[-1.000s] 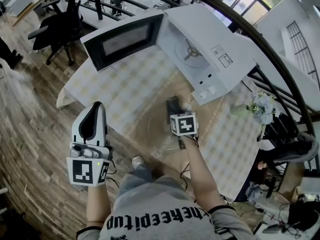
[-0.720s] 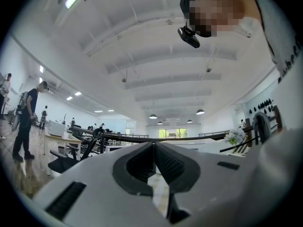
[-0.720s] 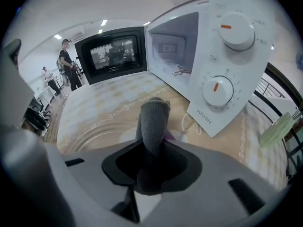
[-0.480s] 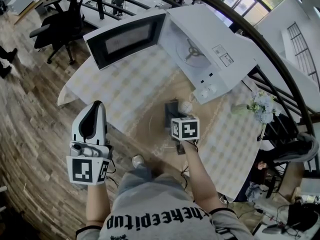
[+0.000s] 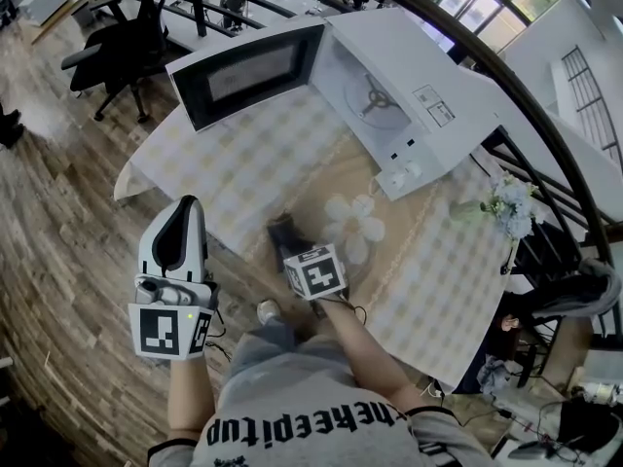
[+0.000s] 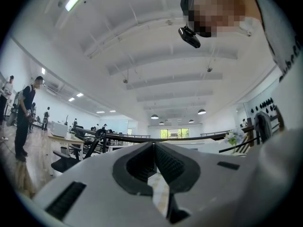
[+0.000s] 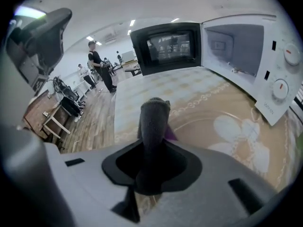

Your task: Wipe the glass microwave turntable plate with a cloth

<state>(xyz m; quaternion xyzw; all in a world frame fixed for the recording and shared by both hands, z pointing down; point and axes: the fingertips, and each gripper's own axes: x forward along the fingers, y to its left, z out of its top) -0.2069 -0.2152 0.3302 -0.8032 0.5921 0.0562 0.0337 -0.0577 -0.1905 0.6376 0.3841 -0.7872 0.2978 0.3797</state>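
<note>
Two claws showing: right claw (image 5: 289, 244) clamping dark cloth (image 7: 154, 122), holding it over left edge of glass turntable plate (image 7: 227, 131), plate lying on worktop (image 5: 234, 178) before open microwave (image 5: 419, 95); left claw (image 5: 187, 205) hanging over floor, jaws together, gripping nothing.

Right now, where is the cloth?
In the head view the dark cloth is pinched in the right gripper, at the glass plate's left edge near the table's front, before the open microwave.

1 overhead view, 2 jaw-level views
</note>
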